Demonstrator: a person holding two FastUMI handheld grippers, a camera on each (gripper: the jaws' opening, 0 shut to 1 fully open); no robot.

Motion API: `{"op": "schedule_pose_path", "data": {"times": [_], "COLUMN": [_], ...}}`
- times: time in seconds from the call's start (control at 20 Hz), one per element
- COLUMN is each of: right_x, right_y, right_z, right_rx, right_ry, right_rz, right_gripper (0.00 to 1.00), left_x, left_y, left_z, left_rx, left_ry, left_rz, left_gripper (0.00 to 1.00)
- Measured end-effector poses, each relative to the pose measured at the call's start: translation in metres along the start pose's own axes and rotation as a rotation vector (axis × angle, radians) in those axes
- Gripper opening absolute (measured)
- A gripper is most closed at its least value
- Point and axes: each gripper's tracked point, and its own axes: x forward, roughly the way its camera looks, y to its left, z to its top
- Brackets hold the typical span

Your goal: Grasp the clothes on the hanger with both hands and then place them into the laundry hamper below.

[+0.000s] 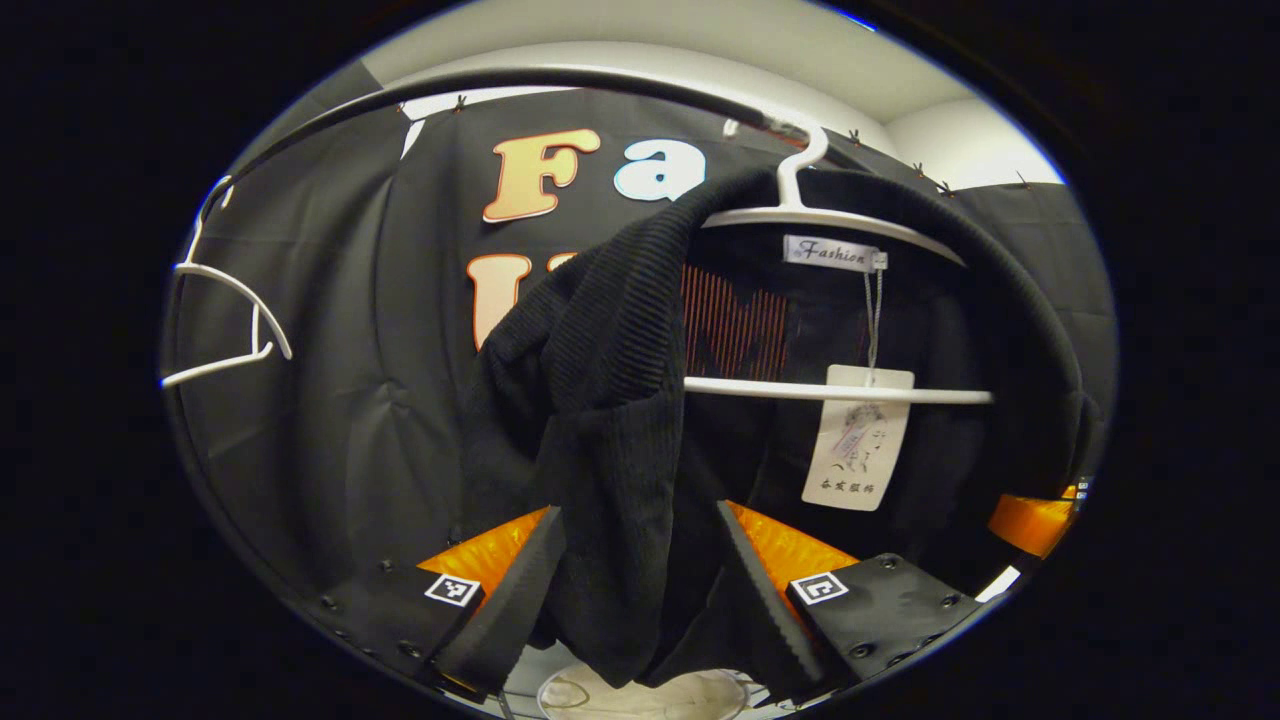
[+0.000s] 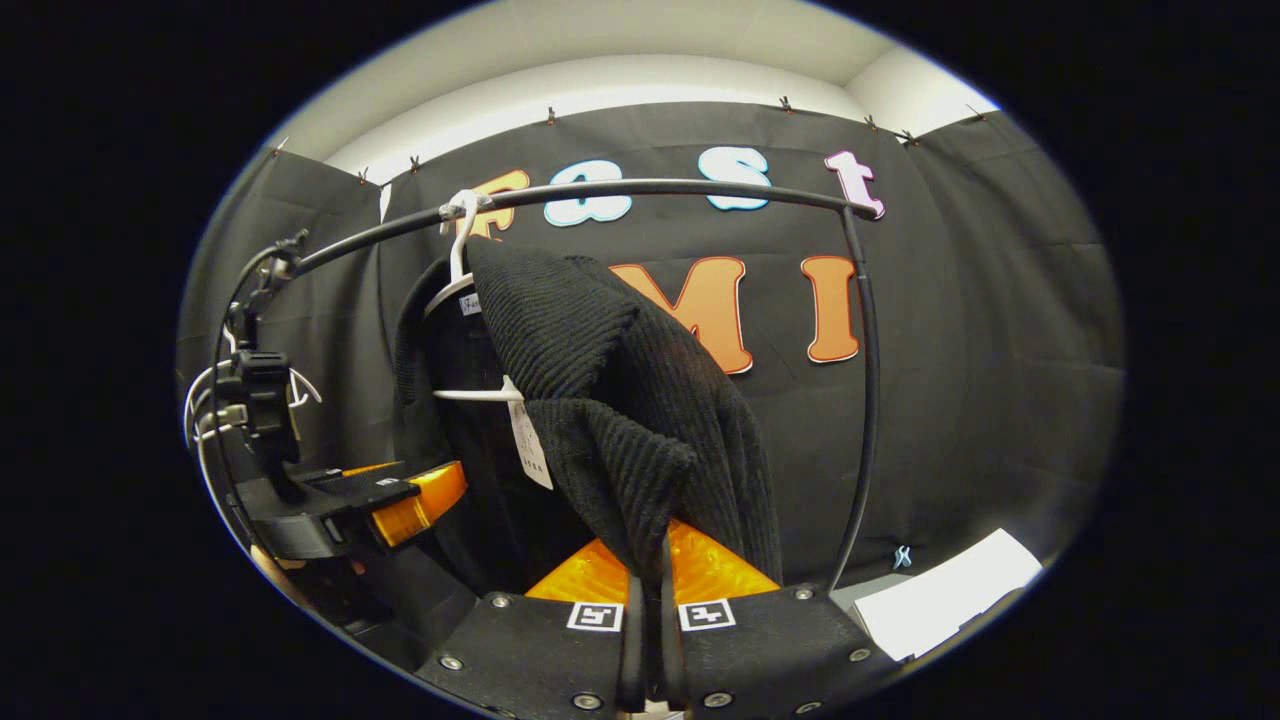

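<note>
Already the right gripper (image 2: 650, 640) pinches the black sweater (image 2: 620, 400); the left gripper (image 1: 640, 600) gapes around it, unclosed. Sweater remains on the hanger (image 1: 800, 215); hamper drop remains.

Garment (image 1: 620, 400) hung on hanger (image 1: 830, 215) from rail (image 1: 560, 80), ahead of both grippers. Fold hung between the spread fingers of left gripper (image 1: 640, 590). Another fold was pinched in right gripper (image 2: 650, 620). Spare hanger (image 1: 225, 300) hung far left of the left gripper; hamper (image 1: 640, 700) below it.
</note>
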Motion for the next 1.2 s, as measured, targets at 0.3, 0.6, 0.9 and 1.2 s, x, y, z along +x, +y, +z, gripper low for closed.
{"op": "schedule_pose_path", "data": {"times": [0.3, 0.6, 0.9, 1.2], "right_x": [-0.007, -0.010, -0.022, -0.033], "right_y": [-0.009, -0.011, -0.008, -0.020], "right_z": [0.009, 0.013, 0.024, 0.048], "right_rx": [0.023, 0.018, 0.008, 0.007], "right_ry": [-0.013, -0.017, -0.022, -0.049], "right_rz": [-0.026, -0.058, -0.061, -0.080], "right_gripper": [0.06, 0.06, 0.06, 0.05], "left_x": [0.009, 0.017, 0.011, 0.000], "left_y": [0.013, 0.007, 0.022, 0.051], "left_z": [0.002, 0.002, 0.009, 0.026], "left_rx": [0.009, 0.022, 0.030, -0.023], "left_ry": [0.005, 0.029, 0.023, -0.002], "left_rz": [0.015, -0.071, -0.076, -0.056], "left_gripper": [0.57, 0.35, 0.07, 0.07]}}
